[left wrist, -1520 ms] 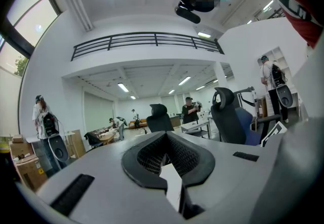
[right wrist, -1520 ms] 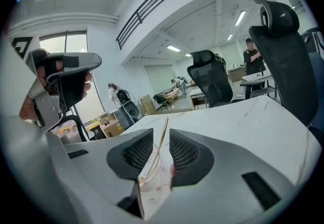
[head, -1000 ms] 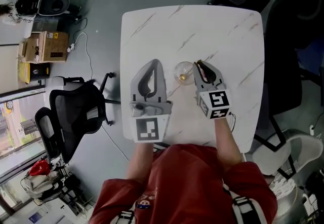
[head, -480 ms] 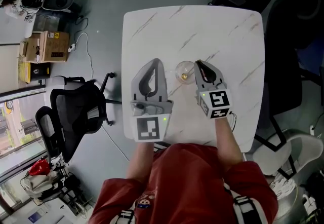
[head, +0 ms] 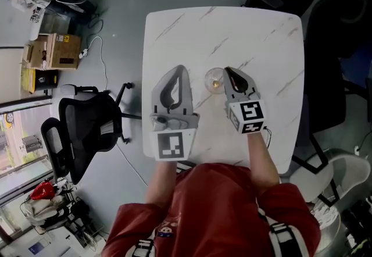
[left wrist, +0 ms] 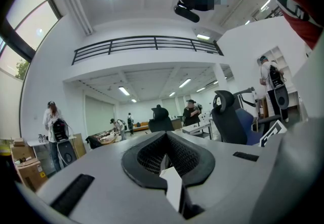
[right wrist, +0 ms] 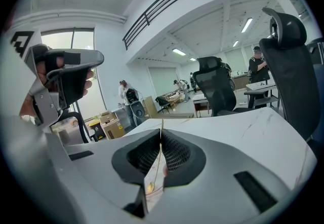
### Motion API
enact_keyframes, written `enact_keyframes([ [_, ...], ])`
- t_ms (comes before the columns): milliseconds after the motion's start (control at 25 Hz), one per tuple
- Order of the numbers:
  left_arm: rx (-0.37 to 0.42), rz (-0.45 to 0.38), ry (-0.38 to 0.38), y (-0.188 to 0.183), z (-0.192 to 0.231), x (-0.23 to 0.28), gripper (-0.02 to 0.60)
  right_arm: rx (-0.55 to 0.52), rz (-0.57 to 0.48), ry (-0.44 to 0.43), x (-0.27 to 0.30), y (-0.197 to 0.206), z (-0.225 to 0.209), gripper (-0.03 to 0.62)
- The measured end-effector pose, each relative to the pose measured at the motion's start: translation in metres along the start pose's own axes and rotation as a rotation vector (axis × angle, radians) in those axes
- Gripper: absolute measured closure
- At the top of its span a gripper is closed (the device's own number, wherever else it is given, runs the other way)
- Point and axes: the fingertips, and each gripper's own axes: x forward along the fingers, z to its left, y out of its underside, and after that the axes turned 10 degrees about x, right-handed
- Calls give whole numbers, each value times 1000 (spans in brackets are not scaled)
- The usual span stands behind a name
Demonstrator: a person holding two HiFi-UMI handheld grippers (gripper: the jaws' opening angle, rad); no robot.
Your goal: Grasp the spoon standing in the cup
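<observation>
Spoon is in the bite. On the right gripper view I've got the right gripper with its two jaws drawn together at the tips and a thin gold handle pinched between them. It pokes up just past the tips, and the little gold bowl shows lower down through the narrow wedge between the pads.

Up on the head view, the clear cup sits about the middle of the white marble table. There's a gold glint inside it, and the right gripper's tips are just at its right rim. From that height I can't tell whether the spoon's bowl touches the cup's bottom.

Left gripper is over the left half of the table, between the left edge and the cup and apart from the cup. Its marker cube hangs out toward the near edge. Its own view tilts up at the ceiling and shows the jaws closed on each other with nothing held. I see both of the person's forearms coming in over the near edge. A black office chair stands on the floor off the left edge.
</observation>
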Motion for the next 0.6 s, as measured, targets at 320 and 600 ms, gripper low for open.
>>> enact_keyframes([
  [320,-6,-30,-21,-9,7,-11,572,-31,-13,-3,-5,-9,11,577],
  [600,-15,-51,-36,-17,16,-25,572,-61,-28,1,-12,-17,24,577],
])
